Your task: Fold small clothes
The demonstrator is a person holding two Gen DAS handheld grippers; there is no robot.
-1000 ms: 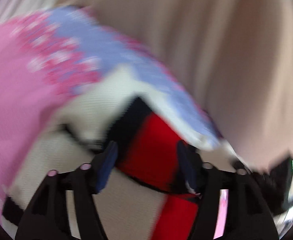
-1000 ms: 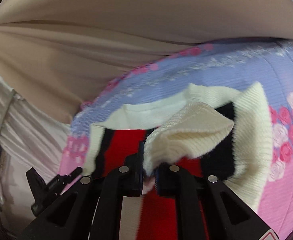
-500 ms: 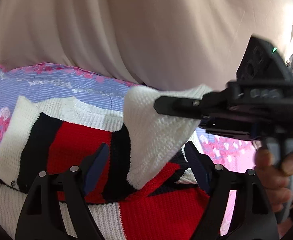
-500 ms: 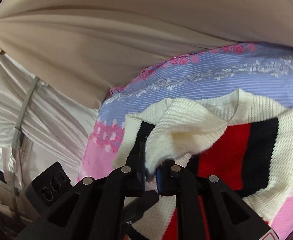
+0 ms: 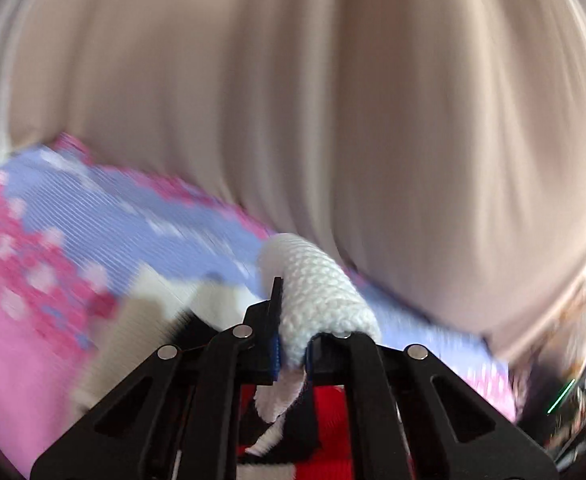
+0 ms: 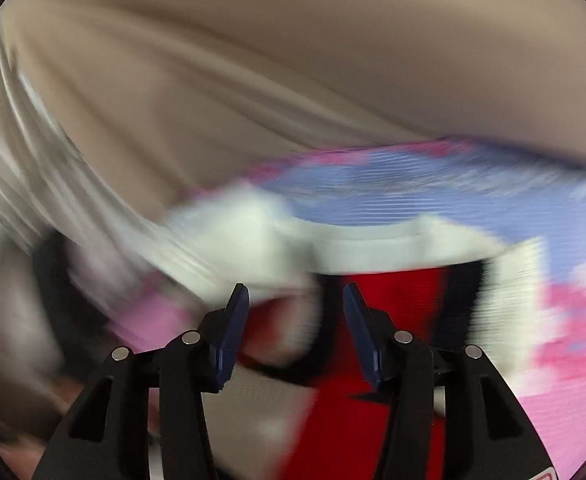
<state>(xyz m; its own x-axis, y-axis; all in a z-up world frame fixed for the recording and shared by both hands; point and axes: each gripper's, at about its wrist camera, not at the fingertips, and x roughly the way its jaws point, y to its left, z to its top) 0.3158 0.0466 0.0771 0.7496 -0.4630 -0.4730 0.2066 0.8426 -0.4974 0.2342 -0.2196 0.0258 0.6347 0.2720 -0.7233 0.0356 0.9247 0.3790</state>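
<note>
At lower centre of the left wrist view, the left claw (image 5: 291, 354) was pressed together on a rolled white knit fold of the red, black and white striped knitted sweater (image 5: 321, 300), the roll rising above the blue pads. Lower centre of the right wrist view: right claw (image 6: 296, 332) with jaws opening, nothing pinched between them; the sweater (image 6: 393, 304) lay blurred beyond and beneath. Under the garment in both views: pink and lilac floral bedspread (image 6: 433, 192). Upper frame, both views: beige pleated curtain (image 5: 293, 100). Both views were blurred.
</note>
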